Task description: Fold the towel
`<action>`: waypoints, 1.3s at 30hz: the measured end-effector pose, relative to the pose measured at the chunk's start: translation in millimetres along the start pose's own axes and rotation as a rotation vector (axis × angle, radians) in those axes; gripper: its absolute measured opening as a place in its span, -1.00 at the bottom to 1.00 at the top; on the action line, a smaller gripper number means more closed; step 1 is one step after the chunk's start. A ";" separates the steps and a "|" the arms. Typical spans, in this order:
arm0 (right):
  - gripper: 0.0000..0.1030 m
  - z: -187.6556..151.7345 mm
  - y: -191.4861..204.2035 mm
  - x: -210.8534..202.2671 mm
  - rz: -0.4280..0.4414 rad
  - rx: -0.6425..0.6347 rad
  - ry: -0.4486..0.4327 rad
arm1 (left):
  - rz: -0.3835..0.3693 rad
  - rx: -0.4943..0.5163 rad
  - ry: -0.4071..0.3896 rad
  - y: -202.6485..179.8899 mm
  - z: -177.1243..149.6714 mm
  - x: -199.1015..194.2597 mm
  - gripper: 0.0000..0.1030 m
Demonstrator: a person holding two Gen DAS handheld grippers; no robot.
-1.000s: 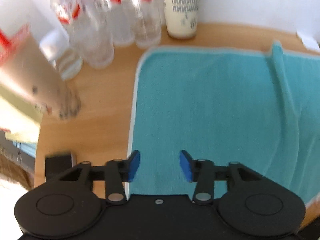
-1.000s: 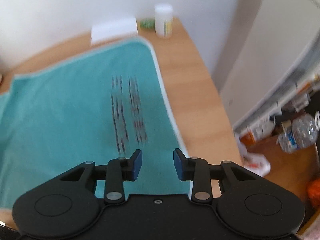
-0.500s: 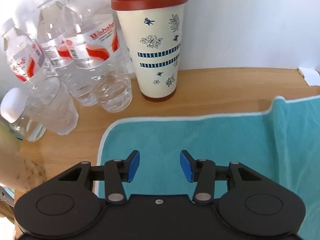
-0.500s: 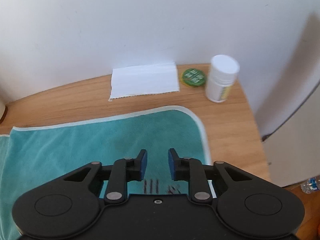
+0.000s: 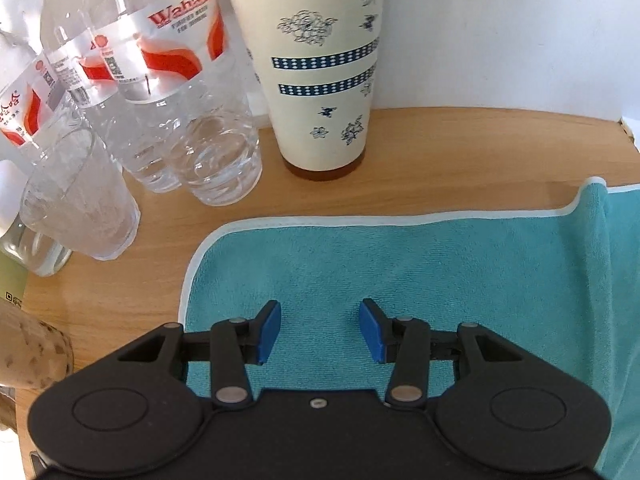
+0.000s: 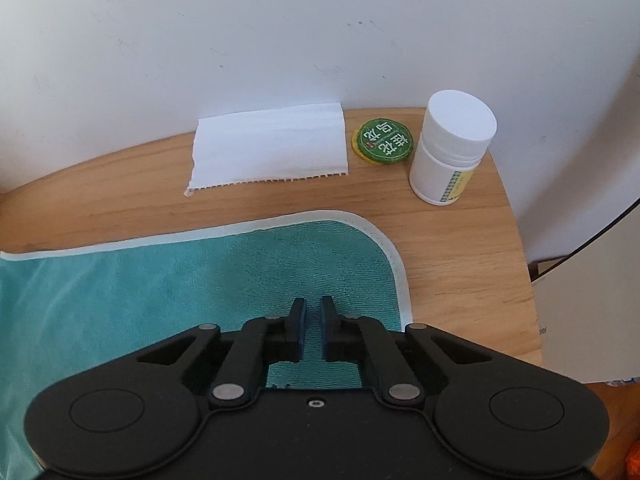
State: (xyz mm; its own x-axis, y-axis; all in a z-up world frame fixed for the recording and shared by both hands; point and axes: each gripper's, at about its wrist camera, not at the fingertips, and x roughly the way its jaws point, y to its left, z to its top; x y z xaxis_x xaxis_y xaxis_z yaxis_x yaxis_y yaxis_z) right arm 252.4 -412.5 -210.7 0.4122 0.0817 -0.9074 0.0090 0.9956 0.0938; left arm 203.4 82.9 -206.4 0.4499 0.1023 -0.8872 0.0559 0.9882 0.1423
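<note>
The left tongs stand wide apart, hovering over the teal towel just inside its rounded far-left corner, nothing between the blue pads. The right tongs are drawn nearly together with only a thin slit left, poised above the towel's far-right corner; whether any cloth is pinched there I cannot tell, since the tips hide the spot beneath them.

The towel lies spread on the wooden surface, white-edged, with a raised crease near the right edge of the left view. Its near side is hidden under both black tool bodies.

Only the left view shows the tall patterned tumbler, its top cut off, with clear water bottles and a drinking glass crowded beside it, all beyond the towel and apart from it. Only the right view shows the folded white tissue, a green round tin and a white pill bottle lined up against the wall.
</note>
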 end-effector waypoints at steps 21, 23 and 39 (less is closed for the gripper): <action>-0.88 7.7 -22.3 6.4 -0.102 -0.027 0.012 | 0.111 0.014 0.034 22.5 7.7 11.8 -0.10; -0.88 8.4 -23.8 6.7 -0.108 -0.021 0.012 | 0.116 0.017 0.033 22.2 7.5 11.2 -0.11; -0.34 -28.5 33.2 -63.9 -0.105 -0.158 -0.040 | 0.034 -0.055 0.023 2.6 -2.0 -82.5 0.84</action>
State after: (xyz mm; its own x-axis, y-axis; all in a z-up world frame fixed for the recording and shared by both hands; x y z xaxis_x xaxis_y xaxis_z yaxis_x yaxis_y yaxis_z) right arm 200.4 -383.4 -161.3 0.4521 -0.0214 -0.8917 -0.0882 0.9937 -0.0686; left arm 164.7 77.2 -133.8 0.4301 0.1381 -0.8922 -0.0083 0.9888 0.1490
